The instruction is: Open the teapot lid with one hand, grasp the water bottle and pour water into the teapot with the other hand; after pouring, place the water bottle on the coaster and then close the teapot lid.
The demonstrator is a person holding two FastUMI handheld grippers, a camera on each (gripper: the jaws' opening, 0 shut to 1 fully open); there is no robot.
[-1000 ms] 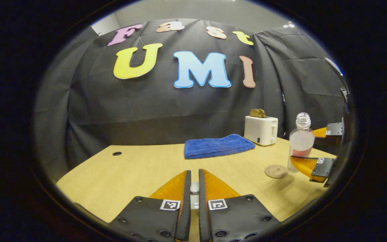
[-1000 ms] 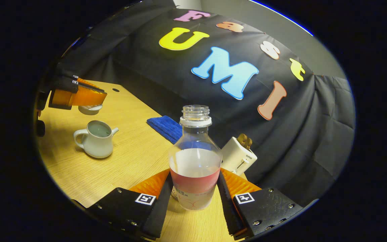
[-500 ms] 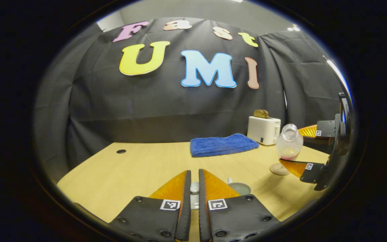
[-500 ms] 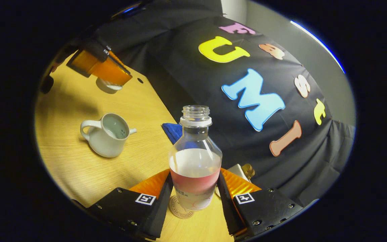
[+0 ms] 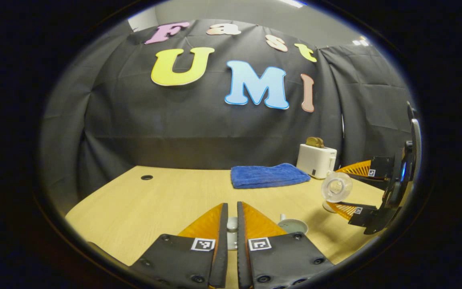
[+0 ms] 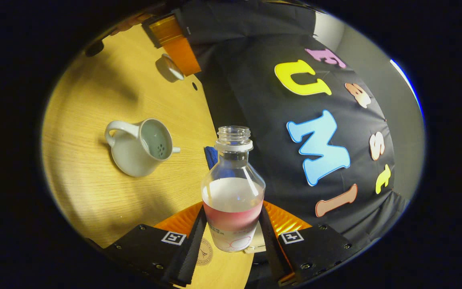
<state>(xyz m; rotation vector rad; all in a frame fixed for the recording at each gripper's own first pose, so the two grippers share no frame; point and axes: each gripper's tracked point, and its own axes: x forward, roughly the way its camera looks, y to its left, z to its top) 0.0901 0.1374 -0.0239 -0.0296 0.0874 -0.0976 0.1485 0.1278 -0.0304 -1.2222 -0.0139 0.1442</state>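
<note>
Right gripper [image 6: 231, 237] clamps bottle [image 6: 233, 196], tipped toward teapot [image 6: 140, 146] mid-table, mouth short of opening; risk: water spills on table if tilt outruns aim; left gripper [image 5: 231, 228] pinches lid [image 6: 170, 67] by knob (seemingly), aloft near far edge; weak pinch could drop it; coaster [image 6: 203, 253] under bottle.

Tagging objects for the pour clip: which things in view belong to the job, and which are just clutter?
Job:
- water bottle, uncapped, gripped by the right tongs
- teapot, open
- teapot lid, held in the left tongs
- coaster, on the table

Lying about:
- blue towel
- white toaster, with toast in it
</note>
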